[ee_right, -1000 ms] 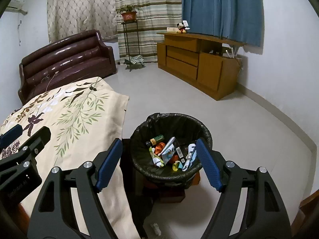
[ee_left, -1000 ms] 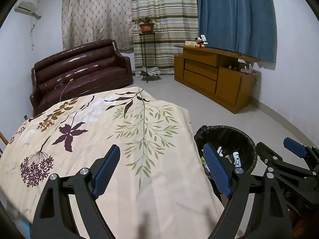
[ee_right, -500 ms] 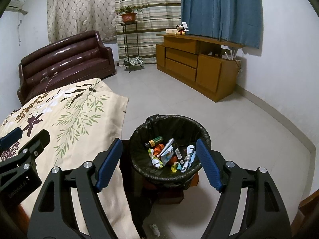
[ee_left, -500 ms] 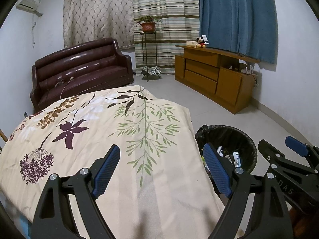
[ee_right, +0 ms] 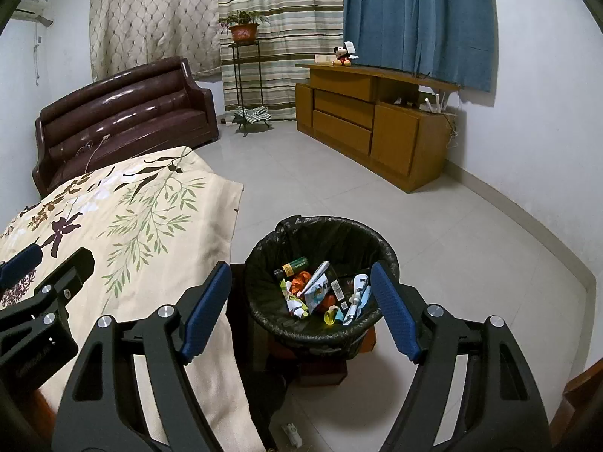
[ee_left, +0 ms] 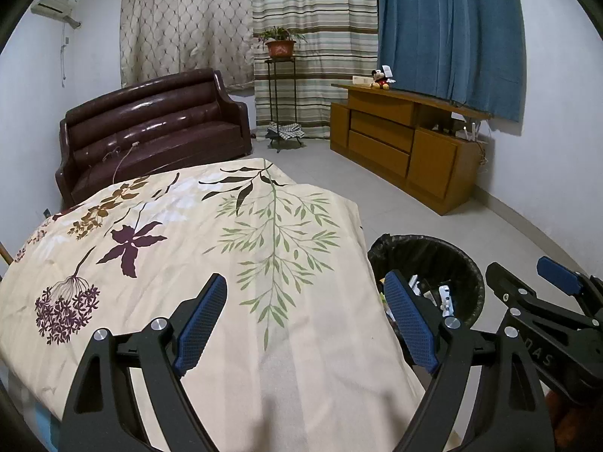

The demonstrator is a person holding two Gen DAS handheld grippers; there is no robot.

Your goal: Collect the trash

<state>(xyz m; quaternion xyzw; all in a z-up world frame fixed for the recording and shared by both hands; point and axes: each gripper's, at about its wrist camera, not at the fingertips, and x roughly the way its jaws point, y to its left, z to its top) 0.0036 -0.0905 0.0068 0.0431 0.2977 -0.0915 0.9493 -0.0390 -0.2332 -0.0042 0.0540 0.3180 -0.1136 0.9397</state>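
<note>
**Nothing changed; both grippers held idle beside a loaded bin**

No change is seen against the earlier views: neither hand has moved. The left gripper (ee_left: 305, 324) is held wide open and empty over the floral bedspread (ee_left: 211, 248), on which no litter can be seen. The right gripper (ee_right: 301, 312) is likewise open and empty above the black-lined waste bin (ee_right: 388, 252), standing just beside the bed's near corner. Wrappers and a small bottle (ee_right: 291, 266) lie inside. One small scrap (ee_right: 292, 433) remains on the floor; collection is judged nearly complete.
</note>
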